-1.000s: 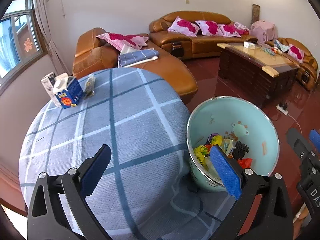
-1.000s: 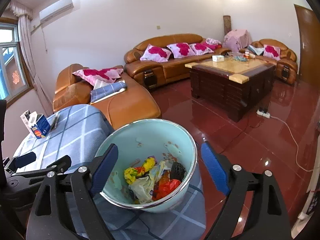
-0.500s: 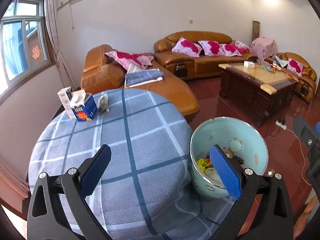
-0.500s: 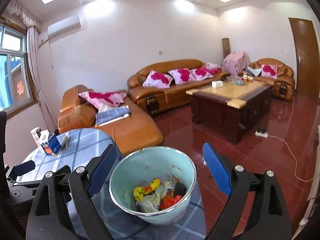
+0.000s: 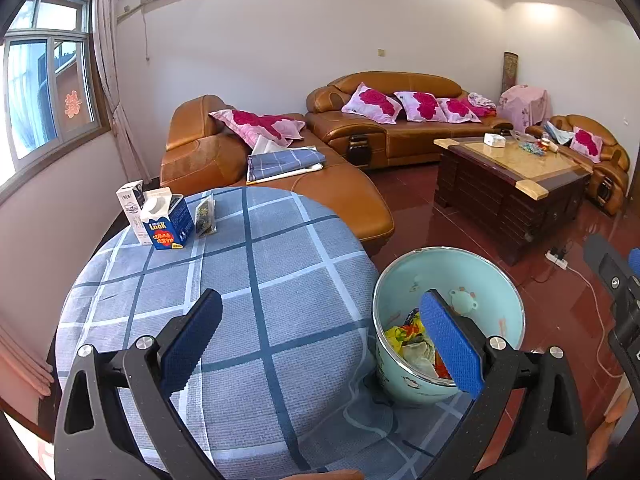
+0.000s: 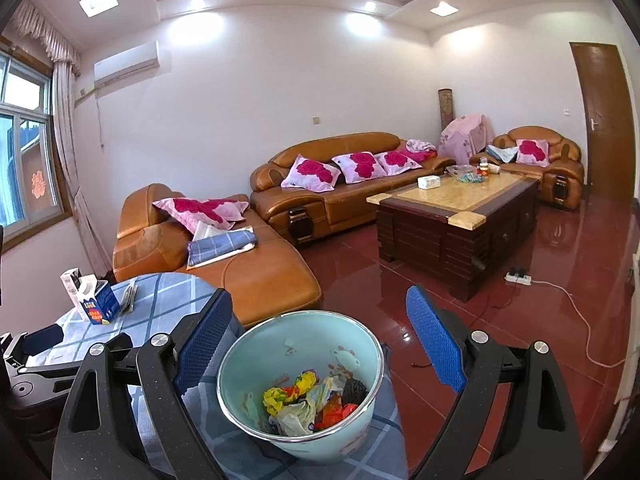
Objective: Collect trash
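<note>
Crumpled wrappers [image 6: 310,400] in glossy round enamel basin [image 6: 240,364] on checked tablecloth [image 5: 280,280]

A wide bare stretch of counter [image 5: 248,320] is lying between the cartons [image 5: 160,220] at the far edge and the bin [image 5: 448,280] sitting at the near right edge.

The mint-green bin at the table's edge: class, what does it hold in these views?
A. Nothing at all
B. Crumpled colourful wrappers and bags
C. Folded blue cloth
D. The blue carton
B: the mint-green bin shows crumpled yellow, red and pale wrappers at its bottom; the blue carton stands across the table.
</note>
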`<move>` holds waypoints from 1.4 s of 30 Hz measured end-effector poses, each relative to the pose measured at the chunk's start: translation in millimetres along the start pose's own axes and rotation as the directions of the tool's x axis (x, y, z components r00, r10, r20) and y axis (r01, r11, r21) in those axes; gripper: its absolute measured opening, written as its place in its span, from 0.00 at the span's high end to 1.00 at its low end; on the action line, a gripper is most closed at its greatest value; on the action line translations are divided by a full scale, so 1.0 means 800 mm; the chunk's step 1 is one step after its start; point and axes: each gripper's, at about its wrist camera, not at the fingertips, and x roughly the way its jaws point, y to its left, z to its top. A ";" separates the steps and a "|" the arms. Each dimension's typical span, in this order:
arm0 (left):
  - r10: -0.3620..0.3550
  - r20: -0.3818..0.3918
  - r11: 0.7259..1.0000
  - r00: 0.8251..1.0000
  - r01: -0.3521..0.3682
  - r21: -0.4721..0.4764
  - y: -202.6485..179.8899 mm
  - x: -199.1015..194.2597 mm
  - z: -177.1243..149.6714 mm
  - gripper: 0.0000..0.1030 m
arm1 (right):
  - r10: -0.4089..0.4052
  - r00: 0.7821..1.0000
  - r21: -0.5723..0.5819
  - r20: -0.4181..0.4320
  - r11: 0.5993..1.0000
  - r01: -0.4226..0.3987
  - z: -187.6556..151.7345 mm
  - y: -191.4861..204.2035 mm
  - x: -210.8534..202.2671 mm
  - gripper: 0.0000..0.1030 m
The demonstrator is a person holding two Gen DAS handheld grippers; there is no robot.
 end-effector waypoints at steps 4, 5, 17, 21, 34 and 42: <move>0.001 0.006 1.000 1.000 -0.001 0.001 -0.001 -0.001 0.000 0.06 | -0.002 1.000 0.006 0.002 1.000 0.002 0.000 0.000 0.000 0.15; 0.002 0.008 1.000 1.000 -0.002 0.001 -0.001 -0.002 0.000 0.06 | -0.003 1.000 0.006 0.004 1.000 0.003 0.001 0.000 0.000 0.15; 0.006 0.014 1.000 1.000 -0.006 0.000 0.000 -0.004 0.002 0.06 | -0.008 1.000 0.011 0.011 1.000 0.008 0.000 -0.002 0.000 0.15; 0.007 0.020 1.000 1.000 -0.007 0.004 0.000 -0.005 0.004 0.06 | -0.011 1.000 0.011 0.015 1.000 0.011 0.000 -0.002 0.002 0.15; 0.003 0.030 1.000 1.000 -0.003 0.005 0.000 -0.011 0.004 0.06 | -0.015 1.000 0.017 0.018 1.000 0.015 0.000 -0.002 0.002 0.15; 0.014 0.059 1.000 0.998 -0.015 0.017 -0.001 -0.016 0.005 0.06 | -0.017 1.000 0.021 0.021 1.000 0.016 0.000 -0.004 0.003 0.15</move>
